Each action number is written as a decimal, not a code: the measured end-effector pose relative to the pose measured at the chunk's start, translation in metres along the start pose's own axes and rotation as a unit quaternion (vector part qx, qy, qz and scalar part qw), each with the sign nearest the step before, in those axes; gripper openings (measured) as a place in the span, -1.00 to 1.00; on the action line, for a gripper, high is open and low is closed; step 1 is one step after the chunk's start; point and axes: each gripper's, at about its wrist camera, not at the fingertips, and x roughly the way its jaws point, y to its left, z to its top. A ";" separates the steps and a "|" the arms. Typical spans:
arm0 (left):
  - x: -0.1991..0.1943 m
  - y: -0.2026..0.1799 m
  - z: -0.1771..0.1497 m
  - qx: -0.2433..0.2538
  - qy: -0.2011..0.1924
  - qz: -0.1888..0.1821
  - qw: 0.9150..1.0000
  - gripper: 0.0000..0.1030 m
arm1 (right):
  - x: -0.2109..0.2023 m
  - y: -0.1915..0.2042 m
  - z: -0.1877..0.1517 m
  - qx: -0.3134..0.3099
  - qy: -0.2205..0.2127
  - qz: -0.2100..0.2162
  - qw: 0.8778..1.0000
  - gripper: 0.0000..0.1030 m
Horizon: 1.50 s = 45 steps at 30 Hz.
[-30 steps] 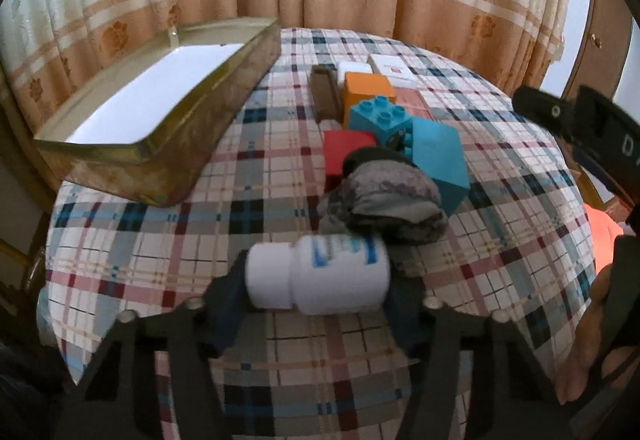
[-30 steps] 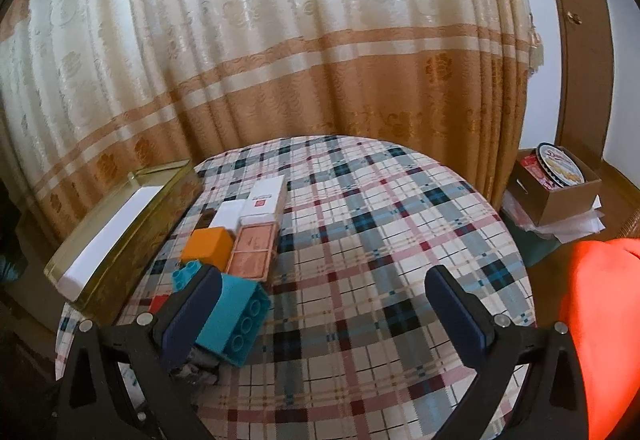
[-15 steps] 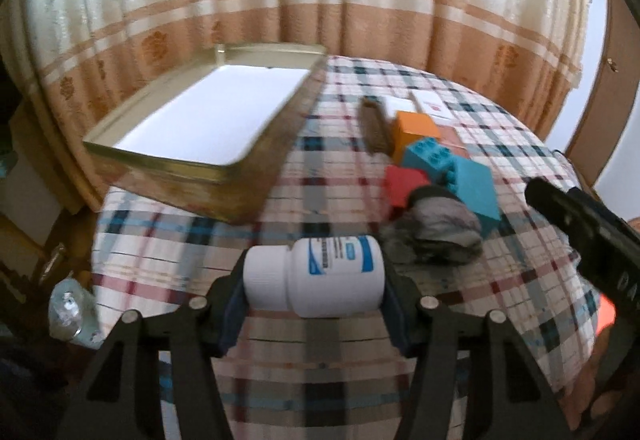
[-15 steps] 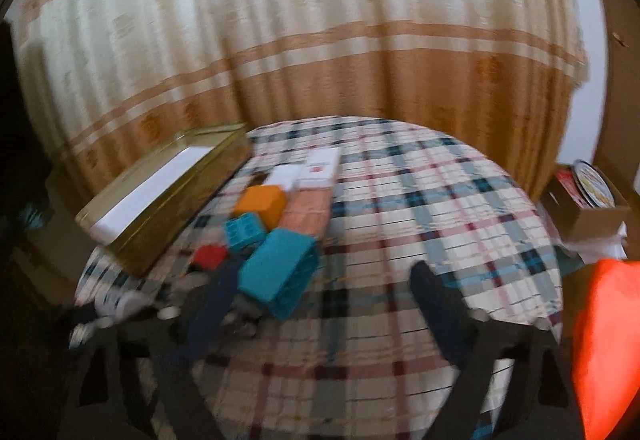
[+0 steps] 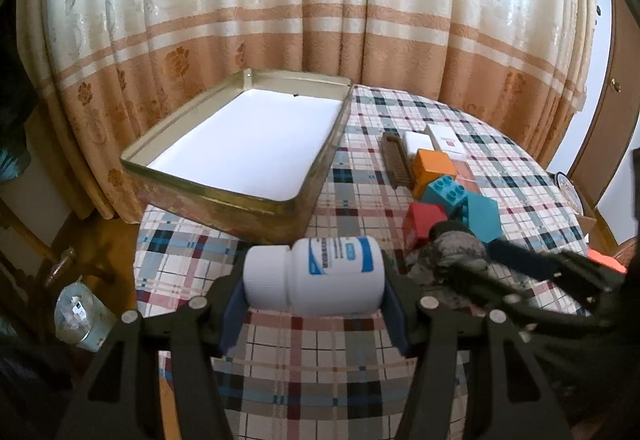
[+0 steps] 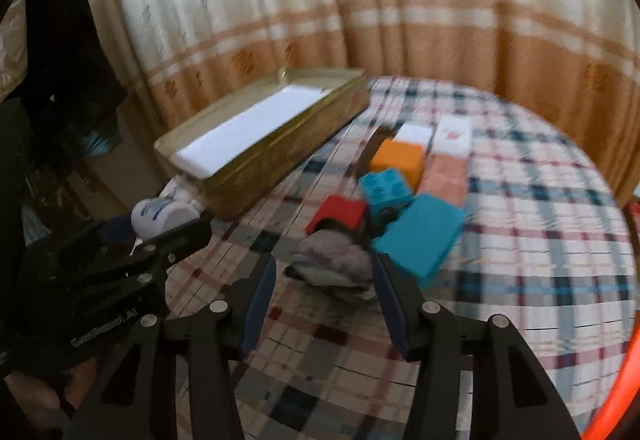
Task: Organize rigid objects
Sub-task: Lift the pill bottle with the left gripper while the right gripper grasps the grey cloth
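Left gripper (image 5: 314,294) clamps bottle (image 5: 316,278) sideways, near tin (image 5: 224,195); tin holds only white liner. Right gripper (image 6: 324,290) parted, straddling grey bundle (image 6: 332,264), gripping nothing.

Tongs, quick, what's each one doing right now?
Left tongs: shut on the white pill bottle.
Right tongs: open, holding nothing, either side of the gray rock.

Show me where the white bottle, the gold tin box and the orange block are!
white bottle (image 5: 316,276), left wrist view, on its blue and white label.
gold tin box (image 5: 224,195), left wrist view, on its near outer wall.
orange block (image 6: 398,158), right wrist view, on its top face.
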 end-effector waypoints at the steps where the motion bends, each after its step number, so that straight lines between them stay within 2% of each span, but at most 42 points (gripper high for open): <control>1: 0.001 0.000 0.000 -0.002 0.001 0.009 1.000 0.12 | 0.003 0.000 0.000 -0.001 0.004 -0.006 1.000 0.07; 4: 0.002 0.004 -0.001 -0.009 0.005 0.013 1.000 0.12 | 0.012 -0.004 0.002 0.000 0.016 -0.013 1.000 0.25; 6: 0.002 0.006 -0.001 -0.014 0.005 0.009 1.000 0.12 | 0.021 -0.007 0.003 0.000 0.043 -0.005 0.999 0.31; 11: -0.001 0.003 -0.002 -0.009 -0.001 0.010 1.000 0.12 | 0.036 -0.014 0.002 0.019 0.068 0.012 0.997 0.32; 12: -0.001 0.003 -0.002 -0.009 0.000 0.009 1.000 0.12 | 0.037 -0.015 0.003 0.021 0.068 0.023 0.997 0.27; 14: -0.001 0.004 -0.002 -0.010 0.000 0.009 1.000 0.12 | 0.038 -0.013 0.003 0.018 0.069 0.032 0.997 0.02; 15: -0.001 0.004 -0.001 -0.010 0.000 0.009 1.000 0.12 | 0.038 -0.012 0.002 0.016 0.070 0.033 0.997 -0.26; 16: -0.001 0.004 -0.001 -0.012 0.000 0.010 1.000 0.12 | 0.037 -0.011 0.002 0.015 0.072 0.037 0.997 -0.41; 18: -0.001 0.005 -0.001 -0.013 0.000 0.009 1.000 0.12 | 0.037 -0.007 0.000 0.006 0.074 0.042 0.996 -0.54; 22: -0.002 0.007 0.000 -0.016 -0.001 0.009 1.000 0.12 | 0.033 -0.003 0.000 -0.002 0.063 0.050 0.997 -0.67; 26: -0.004 0.009 0.000 -0.015 -0.003 0.009 1.000 0.12 | 0.027 -0.001 -0.001 0.002 0.061 0.078 0.995 -0.75; 30: -0.005 0.012 0.003 -0.018 -0.005 0.010 1.000 0.12 | 0.025 0.005 -0.005 -0.003 0.088 0.105 0.991 -0.75; 33: -0.007 0.015 0.004 -0.019 -0.008 0.014 1.000 0.12 | 0.023 0.002 -0.005 0.008 0.088 0.108 0.990 -0.69; 35: -0.009 0.016 0.005 -0.019 -0.011 0.016 1.000 0.12 | 0.023 -0.001 -0.002 0.018 0.080 0.109 0.991 -0.44; 37: -0.011 0.018 0.006 -0.019 -0.013 0.017 1.000 0.12 | 0.025 -0.001 0.003 0.025 0.079 0.111 0.990 0.08; 38: -0.012 0.019 0.006 -0.019 -0.015 0.019 1.000 0.12 | 0.025 0.001 0.006 0.026 0.077 0.116 0.990 0.14; 41: -0.016 0.022 0.008 -0.019 -0.022 0.027 0.999 0.12 | 0.019 0.012 0.009 0.012 0.065 0.127 0.990 0.15; 45: -0.022 0.035 0.012 -0.030 -0.031 0.037 0.998 0.12 | 0.015 0.029 0.007 -0.026 0.059 0.110 0.992 0.15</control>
